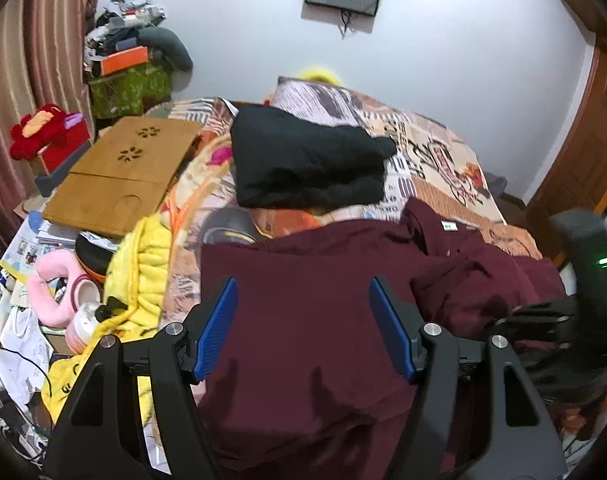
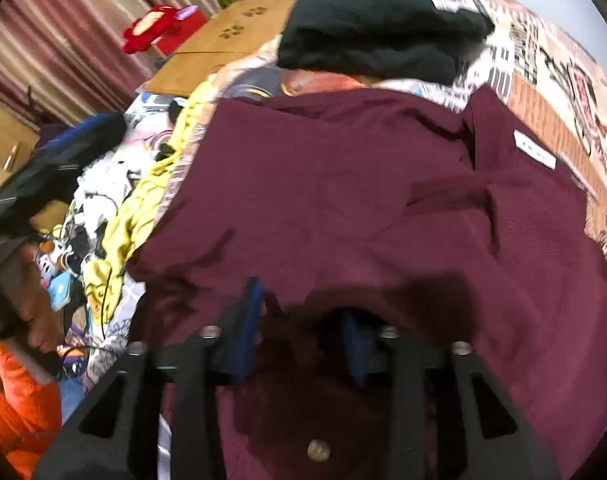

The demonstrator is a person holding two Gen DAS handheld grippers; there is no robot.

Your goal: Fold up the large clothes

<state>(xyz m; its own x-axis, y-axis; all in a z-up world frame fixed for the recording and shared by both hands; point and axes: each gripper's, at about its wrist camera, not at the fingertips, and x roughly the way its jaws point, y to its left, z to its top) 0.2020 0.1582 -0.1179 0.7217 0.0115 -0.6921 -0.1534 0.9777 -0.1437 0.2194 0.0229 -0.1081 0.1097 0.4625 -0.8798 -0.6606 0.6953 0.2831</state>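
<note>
A large maroon shirt (image 1: 311,304) lies spread on the patterned bed (image 1: 435,148), partly folded, its collar and white label toward the right. It also fills the right wrist view (image 2: 343,184), label (image 2: 534,155) at upper right. My left gripper (image 1: 303,324) is open, blue pads wide apart, just above the shirt's near part. My right gripper (image 2: 299,320) is open, low over the shirt's near edge, with cloth bunched between its fingers. The right gripper also shows blurred at the right edge of the left wrist view (image 1: 583,280).
A folded black garment (image 1: 307,160) lies further back on the bed. A yellow blanket (image 1: 139,264), a wooden lap tray (image 1: 119,172), a pink cushion and papers crowd the left side. An orange item (image 2: 19,412) sits at lower left.
</note>
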